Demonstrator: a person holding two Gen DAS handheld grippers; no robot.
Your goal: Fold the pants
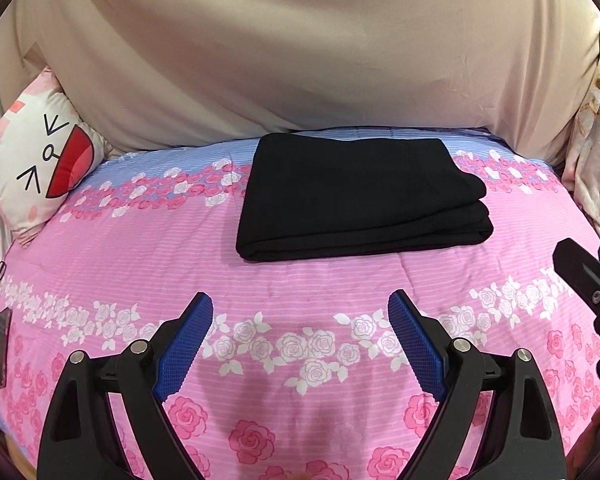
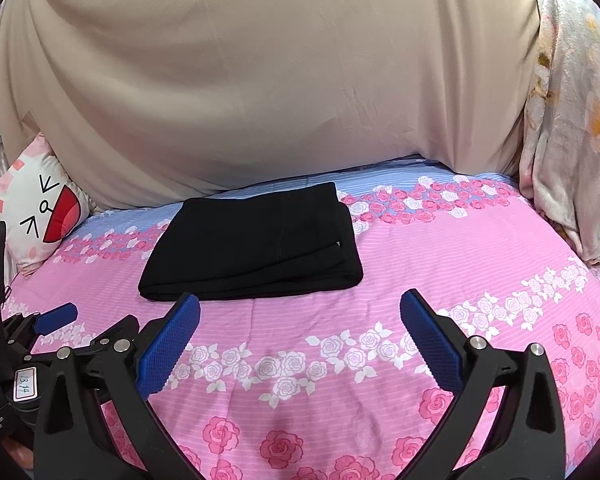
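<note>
The black pants [image 1: 360, 196] lie folded into a compact rectangle on the bed [image 1: 140, 264], so folding looks finished, with both the left hand-held gripper [image 1: 300, 340] and right hand-held gripper [image 2: 300, 340] spread and empty.

I see the black pants [image 1: 356, 196] folded into a flat, layered rectangle, lying on the pink rose-patterned bedspread [image 1: 260, 280], fold edges stacked at the right.

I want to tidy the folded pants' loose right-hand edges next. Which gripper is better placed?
Probably the right gripper: open, empty, nearest the pants' layered right end. The left gripper, also open, sits farther left.
</note>
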